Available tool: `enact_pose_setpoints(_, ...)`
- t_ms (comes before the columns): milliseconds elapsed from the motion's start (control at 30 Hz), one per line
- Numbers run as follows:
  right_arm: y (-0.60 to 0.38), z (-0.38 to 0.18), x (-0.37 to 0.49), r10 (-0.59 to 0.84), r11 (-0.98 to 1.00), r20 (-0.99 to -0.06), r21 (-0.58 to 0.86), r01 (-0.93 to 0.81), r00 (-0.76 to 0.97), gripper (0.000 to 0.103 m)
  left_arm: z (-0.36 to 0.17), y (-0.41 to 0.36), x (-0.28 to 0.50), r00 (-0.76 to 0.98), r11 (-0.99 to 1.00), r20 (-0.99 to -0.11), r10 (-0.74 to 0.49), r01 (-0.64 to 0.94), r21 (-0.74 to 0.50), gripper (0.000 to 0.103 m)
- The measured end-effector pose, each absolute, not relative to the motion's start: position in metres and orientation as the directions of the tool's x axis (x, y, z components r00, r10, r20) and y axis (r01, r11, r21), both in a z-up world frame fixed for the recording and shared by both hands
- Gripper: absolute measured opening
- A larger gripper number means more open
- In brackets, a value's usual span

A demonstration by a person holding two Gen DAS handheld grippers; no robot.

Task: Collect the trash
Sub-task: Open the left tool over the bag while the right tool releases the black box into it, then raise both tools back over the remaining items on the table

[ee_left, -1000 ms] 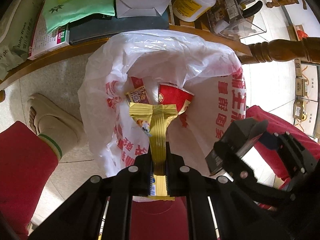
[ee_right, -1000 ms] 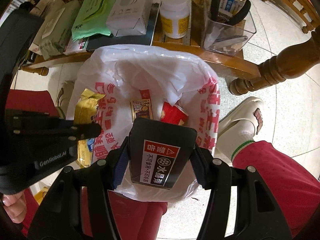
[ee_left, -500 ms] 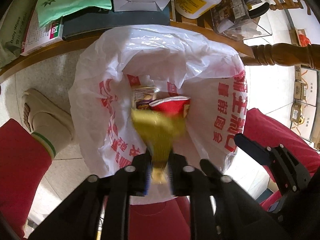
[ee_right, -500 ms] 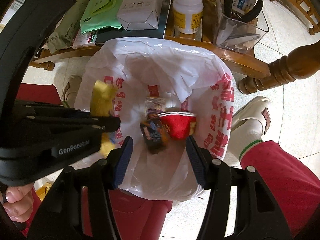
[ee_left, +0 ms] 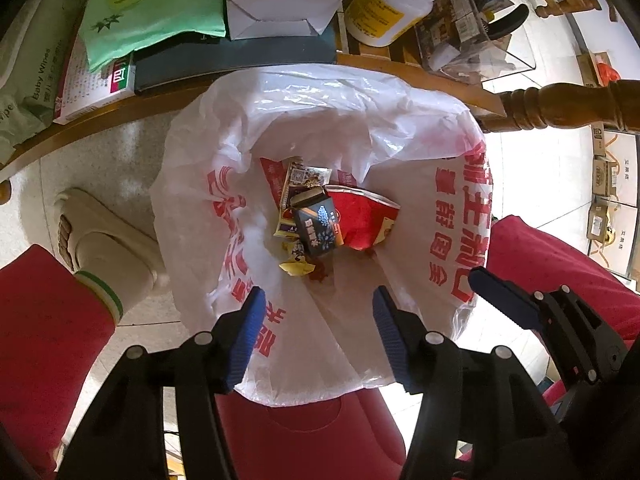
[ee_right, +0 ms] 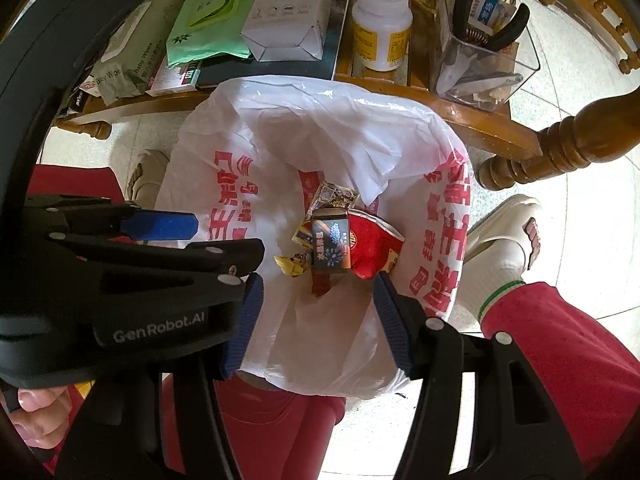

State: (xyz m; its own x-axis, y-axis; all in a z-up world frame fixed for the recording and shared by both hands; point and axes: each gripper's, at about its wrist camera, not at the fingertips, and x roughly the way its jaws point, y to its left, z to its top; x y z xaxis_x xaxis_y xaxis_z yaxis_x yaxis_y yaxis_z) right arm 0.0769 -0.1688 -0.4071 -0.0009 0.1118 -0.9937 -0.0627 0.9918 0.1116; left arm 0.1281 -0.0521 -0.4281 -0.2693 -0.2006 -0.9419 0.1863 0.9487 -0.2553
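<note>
Hovering over one bag [ee_left: 400, 128], two grippers, left [ee_left: 318, 334] opening and right [ee_right: 316, 320] open, hold nothing; one dark box [ee_left: 318, 226] lies at centre, one red cup [ee_left: 366, 220] at 3 o'clock.

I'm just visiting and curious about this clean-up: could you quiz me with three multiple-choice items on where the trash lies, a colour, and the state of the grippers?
1. Where is the dark box?
A. on the table
B. in the bag
C. in a gripper

2. What colour is the bag's print?
A. red
B. blue
C. green

3. What is between the left gripper's jaws?
A. a yellow wrapper
B. a bottle
C. nothing

Answers:
1 B, it lies among wrappers at the bag's bottom.
2 A, red characters run round the white plastic.
3 C, its jaws are opening with nothing between them.
</note>
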Motion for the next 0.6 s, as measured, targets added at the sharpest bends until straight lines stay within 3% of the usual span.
enact_pose_setpoints(300,-0.166,-0.381,0.062,0.115,0.991,-0.993,0.113,-0.073,0.032,0.057,-0.399,-0.046,0.118,-0.214,0.950,-0.961,-0.175,0.218,-0.222,0.057)
enact_pose_setpoints(433,-0.166,-0.356,0.050,0.147,0.987,-0.988,0.143,-0.067,0.051,0.058,-0.375,-0.033,0.107,-0.202,0.954,-0.966,-0.160,0.220,-0.203,0.065)
enact_pose_setpoints(500,-0.168,-0.338,0.043,0.172,0.984,-0.983,0.167,-0.063,0.072,0.070,-0.355,-0.026,0.099,-0.182,0.955,-0.971,-0.155,0.222,-0.194,0.069)
enact_pose_setpoints(600,-0.171,-0.295,0.034,0.164,0.985,-0.975,0.154,-0.076,0.149,0.074,-0.318,-0.013,0.087,-0.145,0.954,-0.975,-0.165,0.226,-0.196,0.075)
